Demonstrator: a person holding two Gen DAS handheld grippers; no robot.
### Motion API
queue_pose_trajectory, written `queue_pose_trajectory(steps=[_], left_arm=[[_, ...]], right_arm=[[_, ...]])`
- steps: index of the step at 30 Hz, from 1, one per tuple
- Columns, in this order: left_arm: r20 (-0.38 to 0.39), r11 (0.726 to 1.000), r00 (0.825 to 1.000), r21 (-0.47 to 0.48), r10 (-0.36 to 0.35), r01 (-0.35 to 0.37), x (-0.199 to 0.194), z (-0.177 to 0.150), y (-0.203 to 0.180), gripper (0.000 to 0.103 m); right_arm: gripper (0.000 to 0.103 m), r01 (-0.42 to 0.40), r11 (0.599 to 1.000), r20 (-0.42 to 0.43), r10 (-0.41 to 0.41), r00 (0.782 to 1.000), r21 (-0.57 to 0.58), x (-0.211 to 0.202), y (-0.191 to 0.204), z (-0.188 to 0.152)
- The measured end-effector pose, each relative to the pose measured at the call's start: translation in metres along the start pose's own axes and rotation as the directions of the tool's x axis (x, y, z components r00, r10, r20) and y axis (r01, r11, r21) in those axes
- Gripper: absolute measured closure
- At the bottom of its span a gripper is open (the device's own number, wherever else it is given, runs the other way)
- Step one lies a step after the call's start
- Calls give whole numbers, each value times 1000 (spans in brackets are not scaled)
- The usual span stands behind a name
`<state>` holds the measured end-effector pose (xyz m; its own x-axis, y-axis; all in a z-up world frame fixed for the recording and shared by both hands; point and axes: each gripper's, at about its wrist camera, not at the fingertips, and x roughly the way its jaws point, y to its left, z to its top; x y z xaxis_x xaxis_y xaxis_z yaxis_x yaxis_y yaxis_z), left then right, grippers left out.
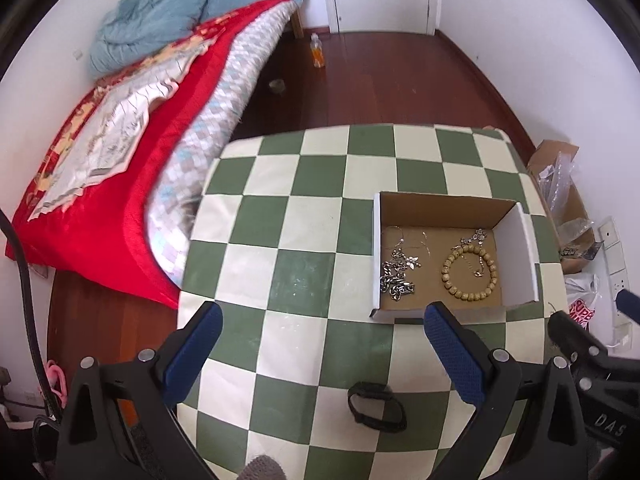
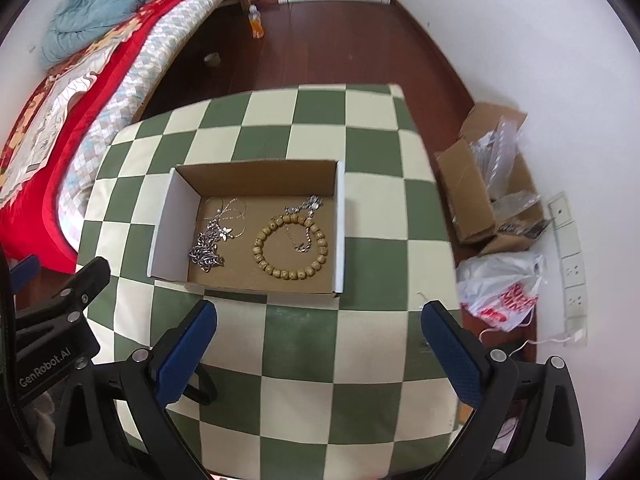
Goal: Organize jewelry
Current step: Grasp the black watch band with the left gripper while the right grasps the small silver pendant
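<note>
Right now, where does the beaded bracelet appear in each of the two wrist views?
Left wrist view: the beaded bracelet lies right of center, in the right half of the cardboard box.
Right wrist view: the beaded bracelet lies near the center, also in the box's right half.
Shared landmark: the silver chains lie left of it in both views.

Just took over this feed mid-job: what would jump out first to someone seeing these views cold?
The green-and-cream checkered table fills both views, with an open cardboard box on it holding a beaded bracelet on the right and tangled silver chains on the left. A black band lies outside the box, between the open left gripper's fingers.
</note>
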<state>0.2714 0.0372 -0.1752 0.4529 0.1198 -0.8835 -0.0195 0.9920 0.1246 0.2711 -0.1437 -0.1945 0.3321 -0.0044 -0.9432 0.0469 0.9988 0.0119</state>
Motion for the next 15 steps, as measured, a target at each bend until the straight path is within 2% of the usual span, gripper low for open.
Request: queue_pose_trajectory(steps=[8,13,15], left_arm=[[114,999,993,-47,2,4,-53,-21,15,0],[185,995,983,-99,18,1,-78,-39,28,0],[180,994,983,-110,36,-16,-77,-49,31,0]], right_arm=[[0,36,999,128,-32,991,-24,-53,0,-23],[0,-12,1000,174,14,985,-13,-82,-2,-38],[0,-35,999,188,34,982,1,-90,-7,-46]])
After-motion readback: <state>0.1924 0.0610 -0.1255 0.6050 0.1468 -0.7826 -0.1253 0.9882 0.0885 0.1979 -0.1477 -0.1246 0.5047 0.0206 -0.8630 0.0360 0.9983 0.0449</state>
